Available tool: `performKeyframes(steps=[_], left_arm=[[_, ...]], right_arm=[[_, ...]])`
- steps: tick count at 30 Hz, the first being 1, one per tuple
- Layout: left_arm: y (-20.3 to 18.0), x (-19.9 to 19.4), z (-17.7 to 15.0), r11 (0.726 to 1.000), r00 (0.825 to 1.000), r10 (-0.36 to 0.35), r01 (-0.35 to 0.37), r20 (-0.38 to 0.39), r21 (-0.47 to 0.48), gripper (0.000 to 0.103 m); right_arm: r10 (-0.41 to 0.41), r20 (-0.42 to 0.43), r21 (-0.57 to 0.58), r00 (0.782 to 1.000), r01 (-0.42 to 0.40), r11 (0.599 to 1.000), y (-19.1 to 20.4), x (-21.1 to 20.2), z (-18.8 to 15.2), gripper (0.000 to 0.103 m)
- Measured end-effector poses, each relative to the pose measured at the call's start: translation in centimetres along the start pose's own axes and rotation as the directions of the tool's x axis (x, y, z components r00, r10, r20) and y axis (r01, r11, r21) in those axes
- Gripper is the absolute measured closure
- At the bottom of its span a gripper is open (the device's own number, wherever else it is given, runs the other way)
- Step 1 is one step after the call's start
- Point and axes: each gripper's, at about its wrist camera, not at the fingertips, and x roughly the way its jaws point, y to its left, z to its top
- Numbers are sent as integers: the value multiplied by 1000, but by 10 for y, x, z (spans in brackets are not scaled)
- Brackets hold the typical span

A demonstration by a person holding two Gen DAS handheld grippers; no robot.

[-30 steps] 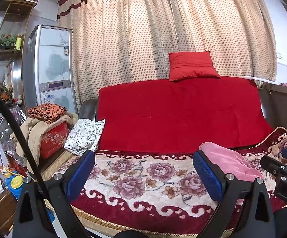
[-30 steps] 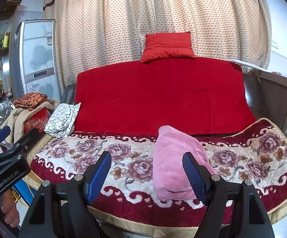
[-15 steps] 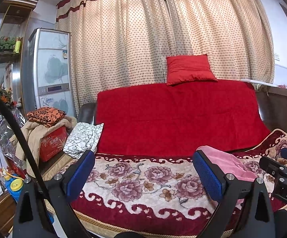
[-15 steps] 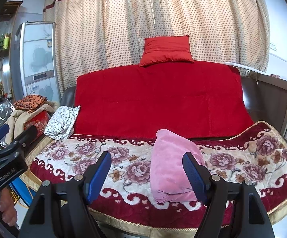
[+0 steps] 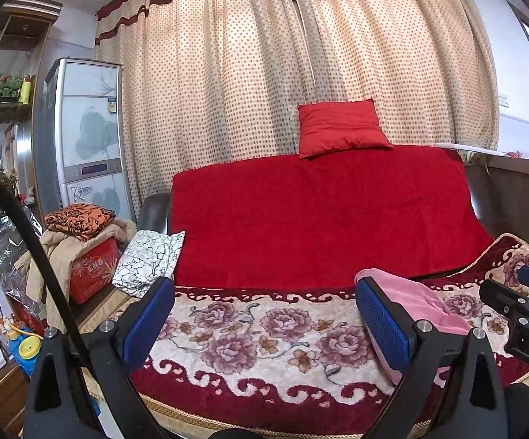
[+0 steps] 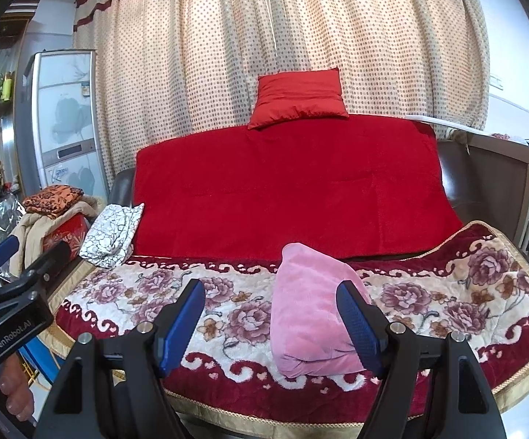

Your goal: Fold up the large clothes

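Between garments, w/ pink folded garment [image 6: 310, 311] lower centre on sofa [image 6: 484, 292]; both hand-held grippers, left [image 5: 264, 323] & right [image 6: 271, 323], open, empty; next prob. fetching another garment.

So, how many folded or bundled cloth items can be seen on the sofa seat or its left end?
2: the pink garment lies on the floral seat cover, and the white patterned cloth rests at the sofa's left end. Others may be hidden.

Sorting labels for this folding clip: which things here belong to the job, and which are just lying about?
Job:
pink garment, folded
floral blanket beneath it
left gripper, open
right gripper, open

Lying about:
red cushion
black-and-white cloth
orange patterned cloth
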Motion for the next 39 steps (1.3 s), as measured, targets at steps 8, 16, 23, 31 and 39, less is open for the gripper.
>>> performKeyframes(steps=[8,16,23,31,39], left_arm=[[-4,0,0,1000,1000,-1,1,1,11,4],[-10,4,-5,999,1000,-18,19,-16,29,4],[-14,9,-8,999,999,-23,24,-29,37,4],[-20,14,-13,998,999,-31,34,-45,52,4],[-24,28,-17,998,997,-30,34,-74,55,4]], right_arm=[[-4,6,8,1000,4,1000,-5,-2,-2,25],[-8,-4,22,1000,8,1000,-10,2,-5,25],[-12,-12,38,1000,12,999,-14,6,-8,25],[-14,-17,44,1000,15,999,-18,9,-11,25],[-18,-43,48,999,20,999,-20,21,-16,25]])
